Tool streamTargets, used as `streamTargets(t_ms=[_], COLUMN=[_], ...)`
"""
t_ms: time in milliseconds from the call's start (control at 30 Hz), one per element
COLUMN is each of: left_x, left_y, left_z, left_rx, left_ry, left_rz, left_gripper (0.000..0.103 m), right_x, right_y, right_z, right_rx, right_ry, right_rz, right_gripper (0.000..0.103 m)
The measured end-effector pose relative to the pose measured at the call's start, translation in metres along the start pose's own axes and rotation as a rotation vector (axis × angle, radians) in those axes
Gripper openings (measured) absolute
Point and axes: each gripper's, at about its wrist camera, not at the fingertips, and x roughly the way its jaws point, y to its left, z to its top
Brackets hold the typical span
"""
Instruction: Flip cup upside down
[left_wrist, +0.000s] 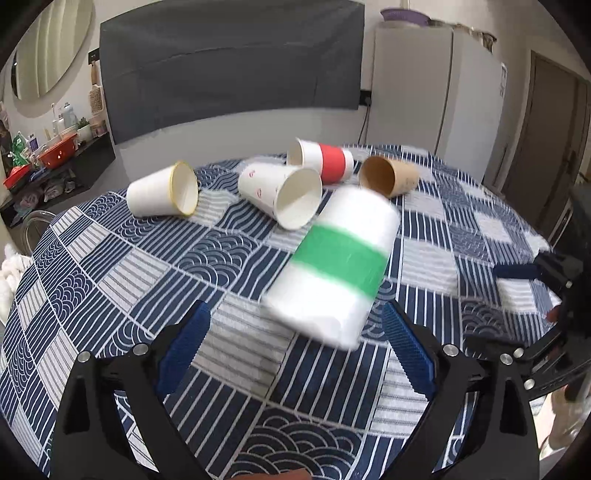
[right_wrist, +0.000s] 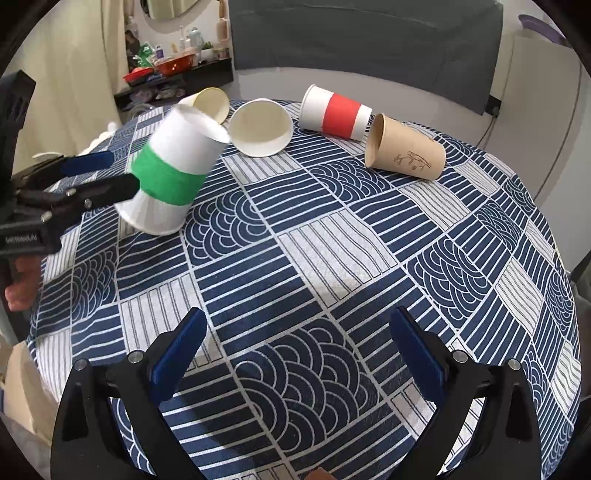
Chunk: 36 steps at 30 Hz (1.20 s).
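Observation:
A white paper cup with a green band (left_wrist: 338, 264) is tilted and motion-blurred just ahead of my open left gripper (left_wrist: 295, 332), between and above its blue fingertips, not gripped. In the right wrist view the same cup (right_wrist: 171, 173) leans with one rim edge on the tablecloth, beside the left gripper (right_wrist: 99, 173), whose jaws stand apart. My right gripper (right_wrist: 295, 350) is open and empty over the near middle of the table, and shows at the right edge of the left wrist view (left_wrist: 517, 273).
Several other cups lie on their sides at the far side of the round table (right_wrist: 332, 258): a yellow-rimmed white cup (left_wrist: 164, 190), a white cup with small red marks (left_wrist: 282, 194), a red-banded cup (right_wrist: 334, 112) and a brown cup (right_wrist: 404, 149). A cluttered shelf (left_wrist: 55, 155) stands beyond the left edge.

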Motion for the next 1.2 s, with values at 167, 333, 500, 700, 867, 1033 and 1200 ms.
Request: streamTargets(t_ms=[167, 333, 500, 700, 867, 1033, 1200], left_x=[0.004, -0.008, -0.005, 0.011, 0.039, 0.071, 0.104], left_y=[0.002, -0.014, -0.031, -0.06, -0.091, -0.113, -0.123], left_z=[-0.001, 0.015, 0.036, 0.06, 0.071, 0.078, 0.08], left_rx=[-0.034, 0.098, 0.227, 0.419, 0.595, 0.706, 0.768], left_ry=[0.031, 0.001, 0.053, 0.144, 0.237, 0.337, 0.455], left_rz=[-0.028, -0.015, -0.02, -0.054, -0.061, -0.055, -0.027], left_gripper=[0.09, 0.092, 0.092, 0.092, 0.09, 0.088, 0.067], right_x=[-0.005, -0.007, -0.007, -0.008, -0.003, 0.011, 0.024], right_y=[0.001, -0.004, -0.017, -0.044, -0.064, -0.084, -0.102], right_z=[-0.001, -0.006, -0.005, 0.0, 0.002, 0.004, 0.004], right_rx=[0.01, 0.011, 0.035, 0.084, 0.082, 0.109, 0.179], right_ry=[-0.009, 0.0, 0.011, 0.026, 0.034, 0.066, 0.1], right_rz=[0.003, -0.025, -0.024, 0.007, -0.022, 0.028, 0.105], right_gripper=[0.095, 0.095, 0.095, 0.095, 0.095, 0.095, 0.095])
